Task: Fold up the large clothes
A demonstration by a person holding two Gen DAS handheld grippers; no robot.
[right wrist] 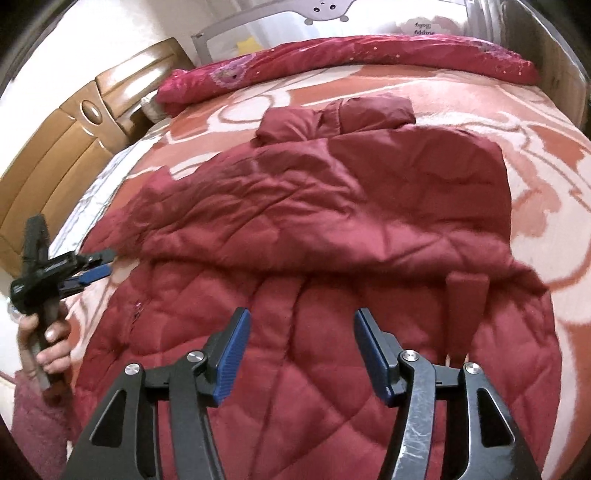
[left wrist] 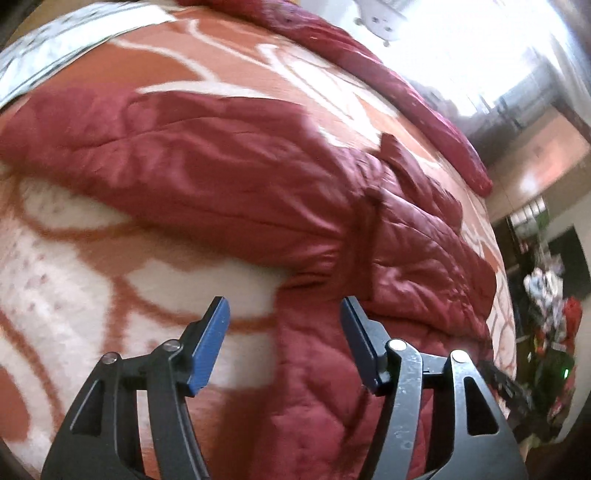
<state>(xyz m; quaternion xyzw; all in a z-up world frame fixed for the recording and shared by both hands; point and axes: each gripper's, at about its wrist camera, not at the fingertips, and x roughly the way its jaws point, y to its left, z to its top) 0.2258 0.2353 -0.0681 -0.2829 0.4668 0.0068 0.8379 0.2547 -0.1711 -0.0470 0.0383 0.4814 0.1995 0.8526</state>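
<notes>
A home bedroom: a bed [right wrist: 535, 122] under an orange-and-white patterned blanket [right wrist: 546, 192], a wooden headboard [right wrist: 62, 147] at its left, and a rolled red quilt [right wrist: 332, 59] along the far edge. Beyond stands a grey rail [right wrist: 258, 26] (printed with a cartoon face).

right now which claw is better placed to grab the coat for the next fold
Probably the right claw: it hangs open directly over the red quilted coat. The left claw, also open, sits at the coat's edge, half over the blanket.
</notes>
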